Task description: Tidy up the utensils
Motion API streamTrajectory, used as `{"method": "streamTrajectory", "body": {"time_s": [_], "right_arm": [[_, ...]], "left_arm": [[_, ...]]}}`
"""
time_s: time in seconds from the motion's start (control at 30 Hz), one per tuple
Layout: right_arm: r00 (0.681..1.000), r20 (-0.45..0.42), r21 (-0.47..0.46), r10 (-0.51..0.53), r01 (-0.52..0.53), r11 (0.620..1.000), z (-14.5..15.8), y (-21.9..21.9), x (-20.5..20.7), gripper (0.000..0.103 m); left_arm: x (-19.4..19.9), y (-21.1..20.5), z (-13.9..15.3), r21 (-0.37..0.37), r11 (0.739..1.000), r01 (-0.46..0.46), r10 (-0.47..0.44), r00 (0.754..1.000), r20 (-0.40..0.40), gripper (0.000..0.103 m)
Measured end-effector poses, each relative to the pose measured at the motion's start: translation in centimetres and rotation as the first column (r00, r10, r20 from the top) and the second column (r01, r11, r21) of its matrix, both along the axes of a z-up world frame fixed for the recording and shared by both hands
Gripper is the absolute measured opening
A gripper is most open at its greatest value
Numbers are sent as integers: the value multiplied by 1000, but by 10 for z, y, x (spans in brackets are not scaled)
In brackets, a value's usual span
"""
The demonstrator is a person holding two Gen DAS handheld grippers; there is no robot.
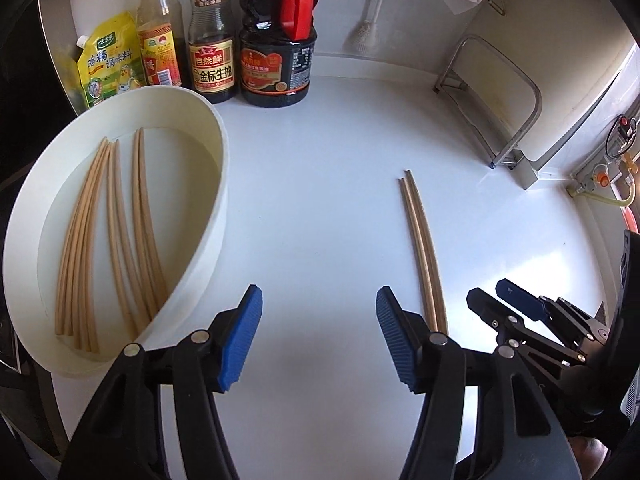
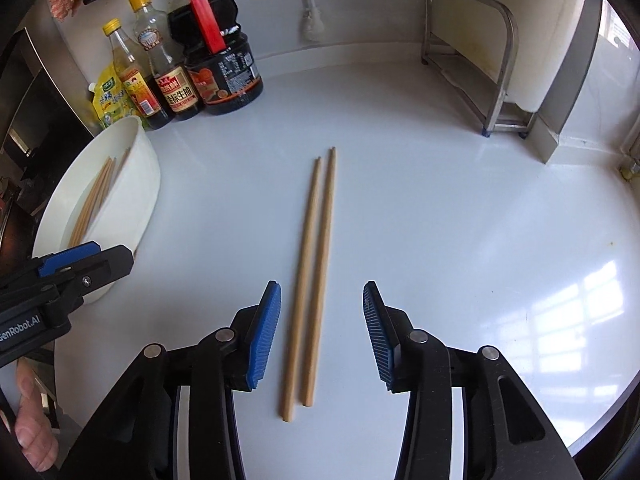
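Pickup stage. My right gripper released, straddling pair of tan wooden chopsticks on white counter; nothing clamped. Left gripper released, empty, beside oval white tray. Next: I lower, clench, carry to tray.

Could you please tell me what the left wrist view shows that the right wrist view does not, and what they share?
Only the left wrist view shows the open left gripper over bare white countertop, plus an orange-knobbed gas valve.

Only the right wrist view shows the open right gripper straddling the loose pair of wooden chopsticks, and window light reflected on the counter.

Both show the white oval tray holding chopsticks, four condiment containers and the steel rack.
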State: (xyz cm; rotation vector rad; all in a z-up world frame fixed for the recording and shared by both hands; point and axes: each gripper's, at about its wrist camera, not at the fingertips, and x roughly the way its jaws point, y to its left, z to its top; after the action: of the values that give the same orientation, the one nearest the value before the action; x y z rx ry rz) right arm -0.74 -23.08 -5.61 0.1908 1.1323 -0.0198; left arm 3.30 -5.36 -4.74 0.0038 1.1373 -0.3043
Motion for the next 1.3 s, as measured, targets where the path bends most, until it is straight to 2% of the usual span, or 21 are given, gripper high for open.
{"method": "streamTrajectory", "body": {"time_s": [0.4, 0.83, 0.93, 1.0, 1.07, 1.3], "right_arm": [[999, -34, -8, 2, -3, 1000, -39, -7, -3, 41], [998, -22, -71, 52, -54, 996, -45, 1, 1, 41], [998, -19, -81, 64, -66, 995, -45, 5, 3, 28], [997, -20, -96, 73, -74, 993, -45, 6, 3, 14], [997, -18, -95, 77, -78, 992, -45, 5, 2, 9], [998, -13, -78, 62, -63, 995, -44, -8, -4, 6]], "left_arm": [[1, -17, -28, 30, 1000, -1, 2, 1000, -23, 58], [-1, -22, -37, 34, 999, -6, 7, 999, -41, 58], [-1, -25, -37, 35, 999, -4, 6, 999, -40, 58], [-1, -28, -38, 36, 999, -3, 4, 999, -40, 58], [-2, -33, -40, 38, 999, -1, 3, 999, -39, 59], [-5, -50, -45, 34, 999, 16, -15, 999, -43, 59]]}}
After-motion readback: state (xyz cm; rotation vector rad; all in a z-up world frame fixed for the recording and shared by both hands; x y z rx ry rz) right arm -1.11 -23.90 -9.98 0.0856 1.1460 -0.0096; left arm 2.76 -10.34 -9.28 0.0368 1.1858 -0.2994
